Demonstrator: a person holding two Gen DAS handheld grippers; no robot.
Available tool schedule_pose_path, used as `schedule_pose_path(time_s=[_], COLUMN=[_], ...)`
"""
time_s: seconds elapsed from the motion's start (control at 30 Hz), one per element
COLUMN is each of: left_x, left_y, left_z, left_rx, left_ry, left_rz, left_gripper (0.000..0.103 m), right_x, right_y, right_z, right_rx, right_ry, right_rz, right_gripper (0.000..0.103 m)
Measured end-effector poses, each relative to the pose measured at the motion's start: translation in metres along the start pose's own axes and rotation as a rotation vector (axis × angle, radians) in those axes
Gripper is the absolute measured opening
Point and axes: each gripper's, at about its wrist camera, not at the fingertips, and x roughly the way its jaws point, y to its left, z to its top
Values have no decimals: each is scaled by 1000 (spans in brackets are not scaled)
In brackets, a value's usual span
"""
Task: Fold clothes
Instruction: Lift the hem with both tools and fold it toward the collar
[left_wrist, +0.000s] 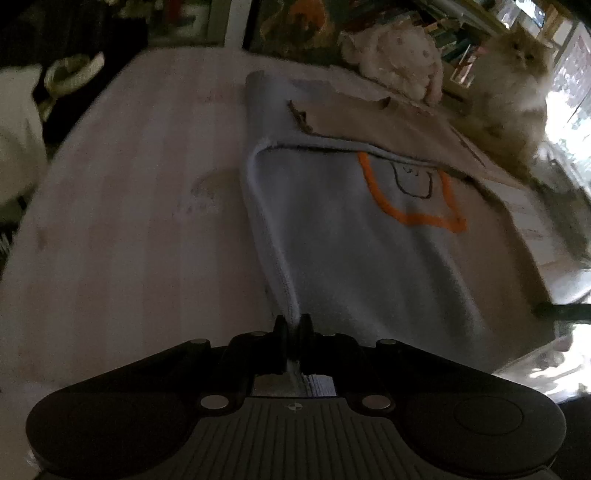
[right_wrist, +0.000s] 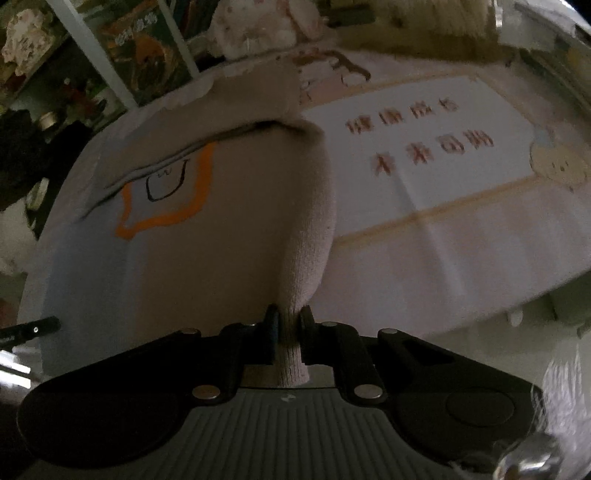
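A light blue and beige garment with an orange outline print lies on the table, its far part folded over. My left gripper is shut on the garment's near blue edge and lifts it a little. In the right wrist view the same garment shows its beige side and the orange print. My right gripper is shut on a bunched beige corner of it, raised above the table. The tip of the other gripper shows at the left edge.
The table has a pale cover with printed Chinese characters. A fluffy cat sits at the far right edge. A bundle of pale cloth lies at the back. Cluttered shelves stand behind the table.
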Motion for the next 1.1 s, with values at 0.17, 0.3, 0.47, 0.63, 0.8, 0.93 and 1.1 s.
schedule_pose_path(time_s=[0.17, 0.3, 0.47, 0.63, 0.8, 0.93, 1.1], left_x=[-8, -20, -27, -8, 24, 48, 73], left_y=[20, 34, 48, 51, 51, 53, 58], left_z=[-3, 23, 67, 112, 147, 161, 172], left_rx=[-133, -277, -446, -570, -611, -619, -648], left_ry=[22, -89, -264, -388, -381, -346, -284], left_rz=[-124, -264, -413, -426, -347, -256, -173], left_gripper=[4, 4, 4, 4, 4, 4, 5], right_x=[-18, -40, -62, -48, -9, 26, 65], right_y=[-6, -12, -8, -13, -18, -20, -22], right_z=[-12, 5, 55, 106, 151, 180, 208], right_rx=[59, 171, 272, 426, 477, 475, 468], right_ry=[38, -43, -243, -375, -383, -336, -266], right_rz=[43, 172, 330, 413, 384, 365, 333], right_gripper=[10, 10, 10, 10, 10, 10, 10])
